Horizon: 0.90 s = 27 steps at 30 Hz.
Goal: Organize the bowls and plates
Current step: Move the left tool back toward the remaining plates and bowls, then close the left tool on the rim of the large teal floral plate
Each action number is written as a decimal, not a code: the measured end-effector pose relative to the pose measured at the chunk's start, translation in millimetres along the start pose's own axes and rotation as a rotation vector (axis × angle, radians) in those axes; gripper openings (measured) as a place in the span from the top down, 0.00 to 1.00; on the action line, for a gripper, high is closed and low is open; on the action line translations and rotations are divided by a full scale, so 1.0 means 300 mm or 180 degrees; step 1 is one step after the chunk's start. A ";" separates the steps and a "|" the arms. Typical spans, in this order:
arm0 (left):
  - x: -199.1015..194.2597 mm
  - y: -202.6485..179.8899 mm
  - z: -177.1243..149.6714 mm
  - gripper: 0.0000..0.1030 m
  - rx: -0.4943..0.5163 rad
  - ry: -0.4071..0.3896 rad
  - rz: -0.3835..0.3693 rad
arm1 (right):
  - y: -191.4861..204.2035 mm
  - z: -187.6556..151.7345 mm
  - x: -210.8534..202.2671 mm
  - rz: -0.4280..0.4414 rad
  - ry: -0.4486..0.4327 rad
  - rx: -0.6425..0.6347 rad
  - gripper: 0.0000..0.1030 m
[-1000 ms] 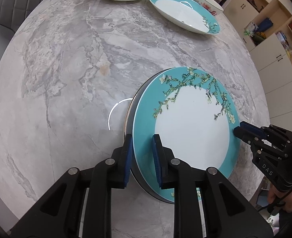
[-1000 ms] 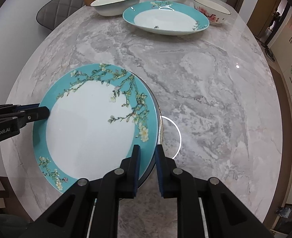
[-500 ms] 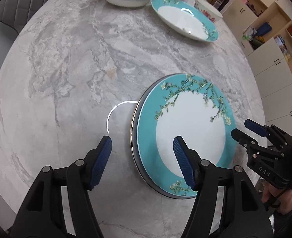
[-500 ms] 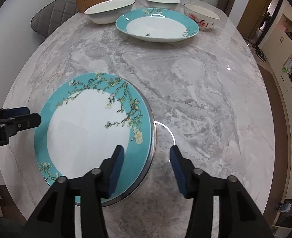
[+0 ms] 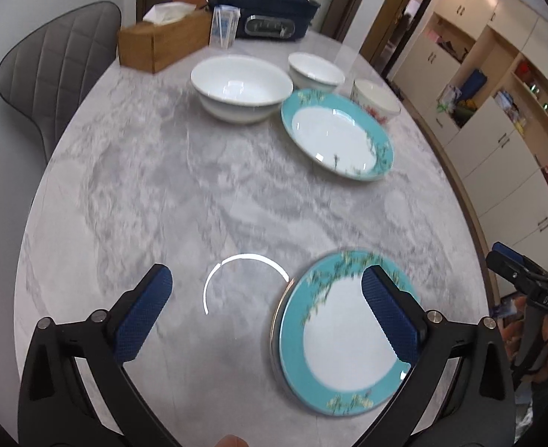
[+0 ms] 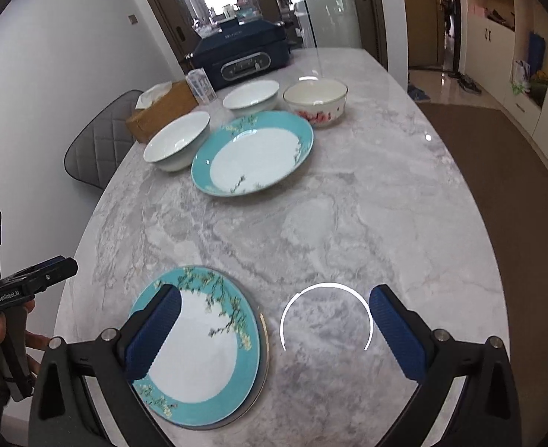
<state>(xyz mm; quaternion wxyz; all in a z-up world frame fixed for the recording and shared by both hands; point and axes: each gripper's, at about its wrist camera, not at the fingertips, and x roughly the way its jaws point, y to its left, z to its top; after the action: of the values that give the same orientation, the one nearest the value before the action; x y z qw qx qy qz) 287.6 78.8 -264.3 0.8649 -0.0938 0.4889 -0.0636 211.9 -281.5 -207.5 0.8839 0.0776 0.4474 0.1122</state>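
The near plate (image 5: 348, 339) lies flat on the marble table (image 5: 184, 193), stacked on a second plate of which only a thin grey rim shows at its edge; what that lower plate looks like cannot be told. In the left wrist view the scene is smeared by motion blur, so the blossom pattern on the near plate reads only as streaks. The left gripper (image 5: 264, 316) is wide open and holds nothing; its right finger (image 5: 393, 316) covers part of the plate's rim. The right gripper (image 6: 274, 331) is also wide open and empty, its left finger (image 6: 154, 331) overlapping the plate in the picture; whether either finger touches the plate cannot be told.

Seen from the right wrist, the left gripper's body carries "GenRobot.AI"; from the left wrist, the right gripper's body reads "DAS". The lettering on the dark blue appliance (image 6: 242, 54) at the table's far end is too small to read.

Farther back lies a far plate (image 6: 253, 152), teal-rimmed like the near one, with a big white bowl (image 6: 177, 141) just beside it, a small white bowl (image 6: 251, 98) behind, and a flowered bowl (image 6: 315, 100) near its far edge. A tissue box (image 5: 162, 43) and a clear container (image 5: 223, 26) stand by the appliance. A grey chair (image 5: 57, 63) is partly cut off by the table edge. Cabinets (image 5: 497, 119) line the wall.
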 end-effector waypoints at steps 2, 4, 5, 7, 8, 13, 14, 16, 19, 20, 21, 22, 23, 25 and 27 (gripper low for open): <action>0.026 0.007 0.049 0.00 -0.0107 0.0029 -0.0084 | -0.022 0.054 0.013 0.0029 -0.0063 -0.0068 0.00; 0.072 0.013 0.106 0.00 -0.0258 0.0138 -0.0059 | -0.062 0.115 0.046 0.0099 -0.0059 0.0019 0.00; 0.101 0.017 0.135 0.00 -0.0341 0.0193 -0.0097 | -0.094 0.156 0.072 0.0131 -0.0041 0.0117 0.00; 0.173 0.014 0.199 0.00 -0.0435 0.0316 -0.0059 | -0.146 0.228 0.121 0.0173 0.0008 0.0281 0.00; 0.208 0.002 0.223 0.00 -0.0424 0.0367 -0.0033 | -0.174 0.267 0.153 0.0186 0.0060 0.0360 0.00; 0.347 -0.033 0.356 0.00 -0.0439 0.0383 -0.0019 | -0.236 0.414 0.278 0.0135 0.0208 0.0273 0.00; 0.379 -0.035 0.381 0.00 -0.0451 0.0387 0.0011 | -0.242 0.438 0.307 0.0129 0.0252 0.0235 0.00; 0.420 -0.039 0.413 0.00 -0.0446 0.0386 0.0124 | -0.256 0.475 0.366 0.0146 0.0352 0.0200 0.00; 0.484 -0.053 0.462 0.00 -0.0415 0.0402 0.0178 | -0.274 0.512 0.443 0.0153 0.0465 0.0160 0.00; 0.499 -0.055 0.471 0.00 -0.0413 0.0406 0.0202 | -0.280 0.522 0.474 0.0156 0.0527 0.0162 0.00; 0.518 -0.058 0.481 0.00 -0.0413 0.0417 0.0231 | -0.285 0.530 0.497 0.0158 0.0578 0.0167 0.00; 0.535 -0.061 0.487 0.00 -0.0413 0.0439 0.0234 | -0.288 0.537 0.517 0.0176 0.0606 0.0170 0.01; 0.557 -0.064 0.498 0.00 -0.0418 0.0465 0.0244 | -0.290 0.540 0.531 0.0199 0.0612 0.0172 0.01; 0.589 -0.072 0.515 0.00 -0.0423 0.0491 0.0233 | -0.296 0.553 0.561 0.0248 0.0628 0.0185 0.01; 0.619 -0.085 0.527 0.00 -0.0402 0.0511 0.0242 | -0.295 0.565 0.589 0.0348 0.0636 0.0189 0.05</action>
<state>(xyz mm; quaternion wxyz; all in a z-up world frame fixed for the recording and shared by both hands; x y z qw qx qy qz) 518.3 32.2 -333.7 0.8171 -0.1241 0.5629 -0.0071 461.8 -325.7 -265.5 0.8248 0.1164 0.5315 0.1541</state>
